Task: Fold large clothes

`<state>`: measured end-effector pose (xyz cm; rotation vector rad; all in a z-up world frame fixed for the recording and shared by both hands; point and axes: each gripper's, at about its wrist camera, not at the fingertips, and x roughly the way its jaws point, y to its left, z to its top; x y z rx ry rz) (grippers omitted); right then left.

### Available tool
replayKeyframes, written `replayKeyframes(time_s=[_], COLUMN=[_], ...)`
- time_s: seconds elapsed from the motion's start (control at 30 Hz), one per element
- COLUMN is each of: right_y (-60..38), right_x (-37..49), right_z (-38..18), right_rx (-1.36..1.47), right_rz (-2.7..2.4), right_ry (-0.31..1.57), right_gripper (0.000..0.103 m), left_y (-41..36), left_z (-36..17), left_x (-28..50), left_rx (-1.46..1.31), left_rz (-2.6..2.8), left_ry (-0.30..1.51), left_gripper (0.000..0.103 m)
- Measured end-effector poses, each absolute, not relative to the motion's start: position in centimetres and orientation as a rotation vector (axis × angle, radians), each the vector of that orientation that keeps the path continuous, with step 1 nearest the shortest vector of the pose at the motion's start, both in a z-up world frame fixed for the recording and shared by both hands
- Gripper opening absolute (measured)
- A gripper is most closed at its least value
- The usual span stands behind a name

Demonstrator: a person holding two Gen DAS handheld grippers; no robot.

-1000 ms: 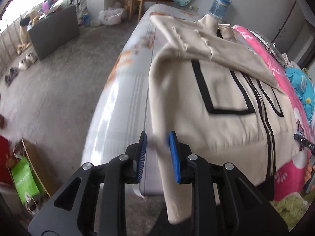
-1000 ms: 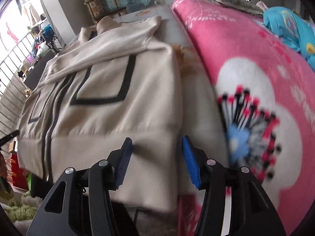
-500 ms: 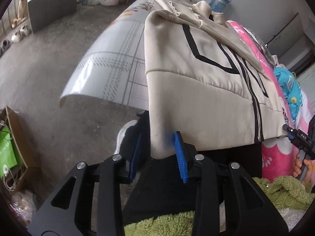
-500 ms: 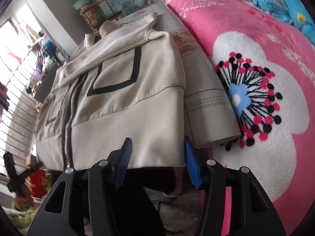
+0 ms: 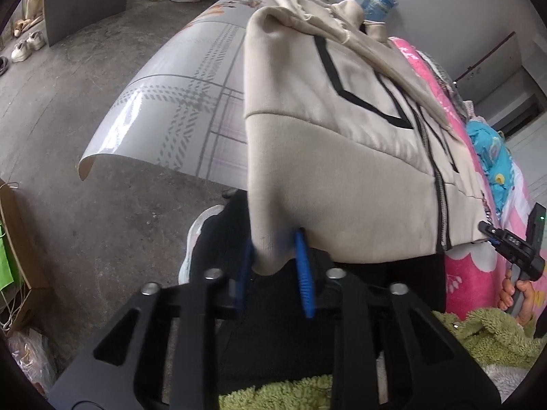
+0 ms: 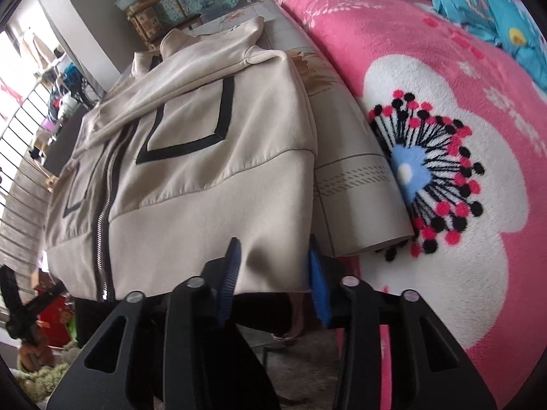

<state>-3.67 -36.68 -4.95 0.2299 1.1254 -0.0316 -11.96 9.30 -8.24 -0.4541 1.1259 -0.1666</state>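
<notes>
- A beige zip-front jacket with black stripe trim lay spread on a glossy grey patterned sheet covering the bed, its ribbed hem hanging off the near edge.
- The left tongs had just been closing, and their blue pads pinched the hem's left corner, the cloth bunched between them.
- The right tongs had also just been narrowing, with the hem's right corner between the pads; both pads lay against the fabric.
- A pink fleece blanket with a white flower print lay just beside the jacket on the right.
- A fuzzy green cloth sat below the tongs.
</notes>
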Motion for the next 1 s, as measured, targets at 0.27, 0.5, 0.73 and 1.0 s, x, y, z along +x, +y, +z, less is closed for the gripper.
replayKeyframes(time_s=[0.27,0.5,0.73,1.0], right_y=[-36.4,-36.8,-37.1,-37.0], right_x=[-4.4,-3.0,0.9,7.5], right_z=[-1.8,0.9,2.1,1.3], right_rx=[0.224,0.281,0.320,0.353], right_rz=[-0.019,-0.008,0.007,0.042], right_ry=[1.040,0.957,0.912,0.907], right_gripper=[0.006,0.006,0.006,0.006], left_y=[9.3,9.7,10.4,11.1], left_z=[-2.5,1.1,1.5,0.4], left_x=[-13.5,-11.1,-5.7,-0.5], left_rx=[-0.433,-0.503,-0.517,-0.526], left_rz=[-0.282,-0.304,-0.248,-0.173], left_ry=[0.995,0.880,0.900,0.934], left_gripper=[0.004,0.004,0.004,0.004])
